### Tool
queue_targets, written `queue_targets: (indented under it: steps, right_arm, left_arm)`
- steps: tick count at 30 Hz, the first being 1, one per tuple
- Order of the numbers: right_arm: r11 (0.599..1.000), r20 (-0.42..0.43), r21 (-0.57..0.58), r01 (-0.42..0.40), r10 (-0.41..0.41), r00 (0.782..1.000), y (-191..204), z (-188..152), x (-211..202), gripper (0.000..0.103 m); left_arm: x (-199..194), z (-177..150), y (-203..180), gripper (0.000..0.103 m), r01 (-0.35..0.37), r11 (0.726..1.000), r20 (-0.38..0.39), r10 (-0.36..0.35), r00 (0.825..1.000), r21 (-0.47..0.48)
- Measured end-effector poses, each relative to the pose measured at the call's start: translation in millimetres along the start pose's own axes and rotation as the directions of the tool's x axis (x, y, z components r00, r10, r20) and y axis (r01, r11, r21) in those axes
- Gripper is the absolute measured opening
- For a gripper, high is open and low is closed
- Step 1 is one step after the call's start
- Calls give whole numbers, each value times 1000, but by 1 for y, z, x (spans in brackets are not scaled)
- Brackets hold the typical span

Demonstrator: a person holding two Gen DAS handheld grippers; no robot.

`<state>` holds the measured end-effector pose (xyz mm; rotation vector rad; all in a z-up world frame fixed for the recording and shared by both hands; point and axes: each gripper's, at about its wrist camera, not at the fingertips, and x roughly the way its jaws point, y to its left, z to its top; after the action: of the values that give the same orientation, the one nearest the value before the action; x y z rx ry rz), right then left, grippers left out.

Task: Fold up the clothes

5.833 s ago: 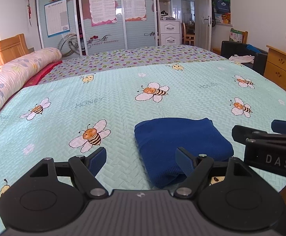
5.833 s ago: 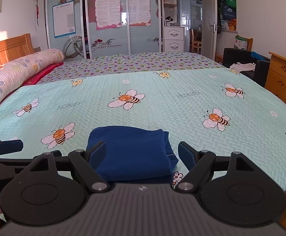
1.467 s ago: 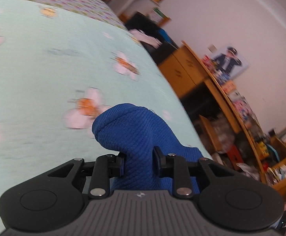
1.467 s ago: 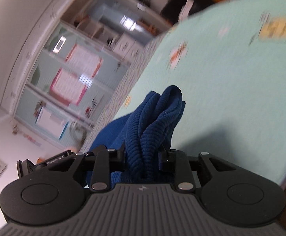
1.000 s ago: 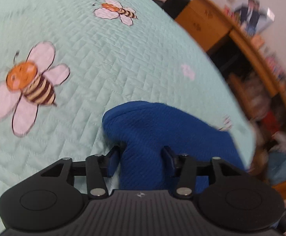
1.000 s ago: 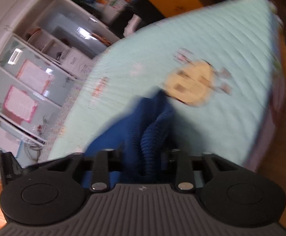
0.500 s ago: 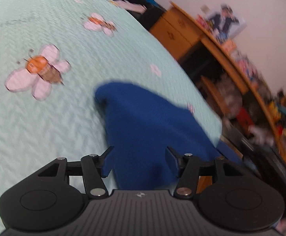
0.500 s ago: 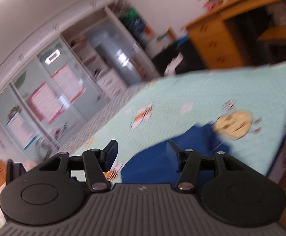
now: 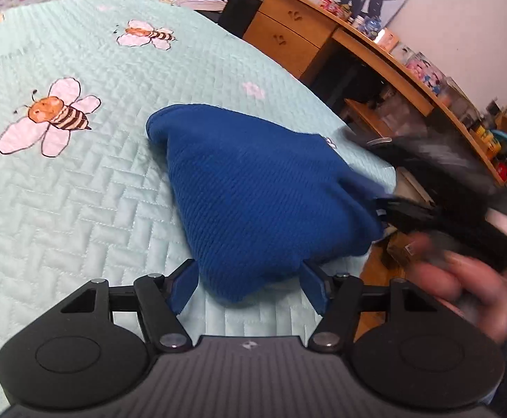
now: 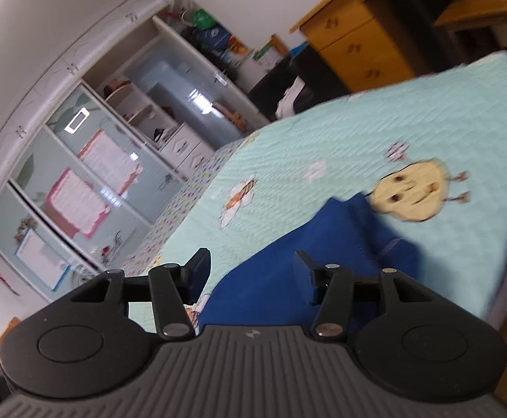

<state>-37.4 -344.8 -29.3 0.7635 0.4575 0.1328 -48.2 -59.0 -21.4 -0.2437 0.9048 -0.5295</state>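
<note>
Left wrist view: blurred hand (image 9: 462, 289) overlaps blue garment's (image 9: 260, 202) edge.

Garment (image 9: 260, 195) showing solid royal blue, ribbed knit. Bedspread (image 9: 121, 181) showing mint green herringbone quilting with orange-striped white-winged bees. Desk (image 9: 326, 31), upper right of frame, showing honey-orange wood. Left tongs (image 9: 248, 291) showing black with blue pads (image 9: 183, 287).
</note>
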Motion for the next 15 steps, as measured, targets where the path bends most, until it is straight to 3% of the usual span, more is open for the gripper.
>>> queue_targets:
  steps: [1,2,3,4,6,8,11,15]
  right_arm:
    - [995,-27,-27,98,-99,995,-2,0,11,52]
    - [982,-45,-53,180,-182,982,-2,0,18,30]
    - [969,-49,-72,234,-238,970,1,0,16,23]
    - [959,-51,-88,269,-274,960,9,1,12,26]
    - [956,-52,-108,273,-280,959,35,3,-5,61]
    - [936,-23,-171,309,-318,948,68,3,-25,73]
    - [904,7,-269,332,-342,940,112,3,-45,74]
    - [877,-19,-322,356,-382,924,138,2,-51,74]
  left_arm:
    - [-5,0,-3,66,-26,999,-3,26,1000,25]
    - [-11,0,-7,66,-53,997,-4,53,999,51]
    - [-17,1,-13,66,-95,991,9,95,995,92]
    - [-23,2,-19,66,-137,982,25,135,991,132]
    - [-32,8,-35,67,-205,960,69,195,978,190]
    - [-39,17,-51,67,-259,942,102,242,965,214]
    - [-52,30,-70,68,-341,916,146,316,938,213]
    - [-72,43,-83,69,-394,895,182,361,915,209]
